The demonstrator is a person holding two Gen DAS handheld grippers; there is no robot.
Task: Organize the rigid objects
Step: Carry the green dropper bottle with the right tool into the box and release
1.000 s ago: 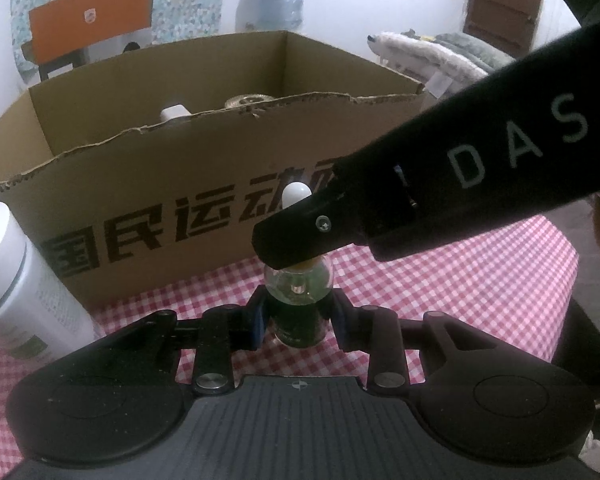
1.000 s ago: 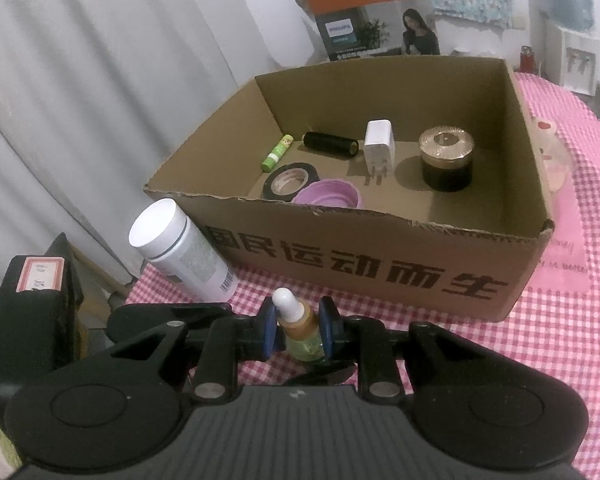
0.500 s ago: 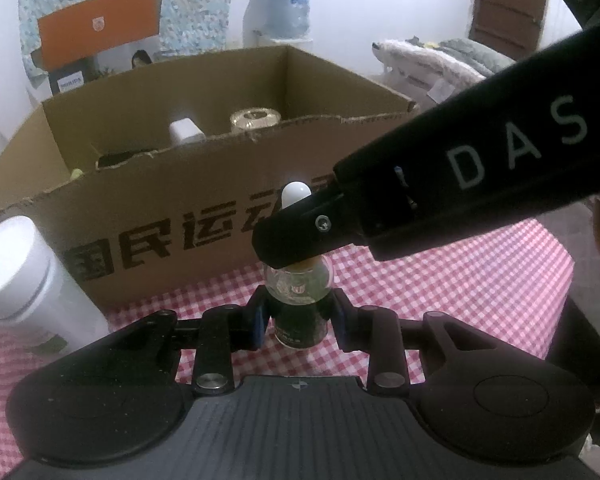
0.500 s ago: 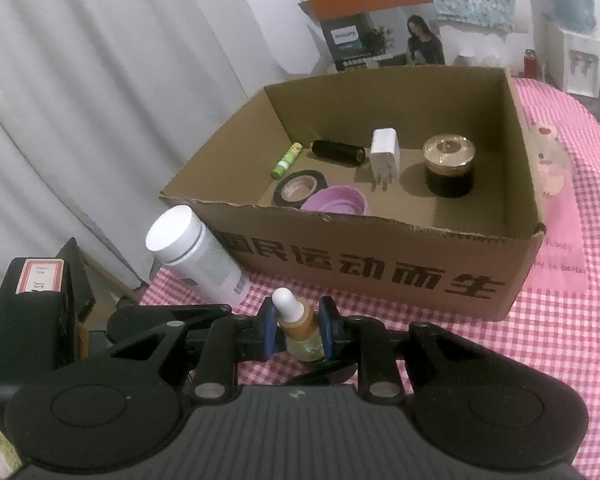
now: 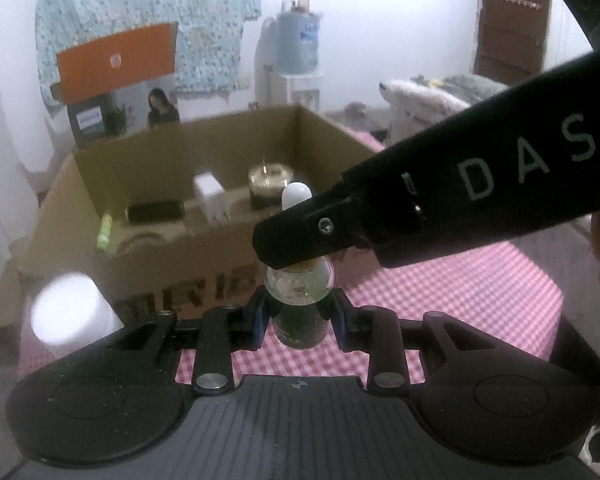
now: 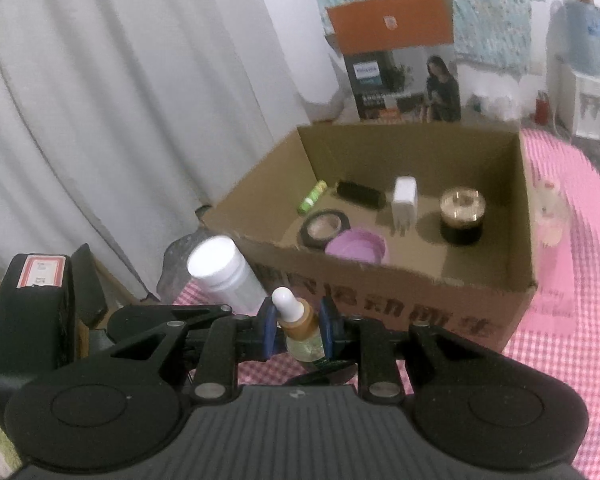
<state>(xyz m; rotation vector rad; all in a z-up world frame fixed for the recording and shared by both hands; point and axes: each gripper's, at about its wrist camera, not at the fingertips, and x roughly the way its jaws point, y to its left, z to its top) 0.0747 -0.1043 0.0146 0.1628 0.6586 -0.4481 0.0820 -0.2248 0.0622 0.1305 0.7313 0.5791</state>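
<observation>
Small glass dropper bottle (image 5: 300, 316) with white rubber bulb and tan collar, upright, pinched by both pairs of tongs at once. Left tongs (image 5: 299, 320) narrowed onto the dark lower body, blue pads touching either side. Right tongs (image 6: 299, 332) nearly shut around the tan collar and clear shoulder just under the bulb; same tongs visible from the left wrist as a black bar marked "DAS" crossing in from the right. Bottle clear of the pink-and-white checked cloth (image 5: 480, 304) covering the desk, in front of the near wall of the open brown cardboard box (image 6: 440, 304) with dark printed characters, not inside it. Inside the box: green tube (image 6: 312, 197), black cylinder (image 6: 359, 193), white plug adapter (image 6: 404, 200), round black jar with gold lid (image 6: 461, 216), black tape roll (image 6: 325, 229), purple round lid (image 6: 356, 247). White-capped plastic bottle (image 6: 224, 270) standing just beside the box's near left corner. Grey-white curtain (image 6: 120, 120) to the left; orange-topped product carton (image 6: 396, 60) behind the box.
</observation>
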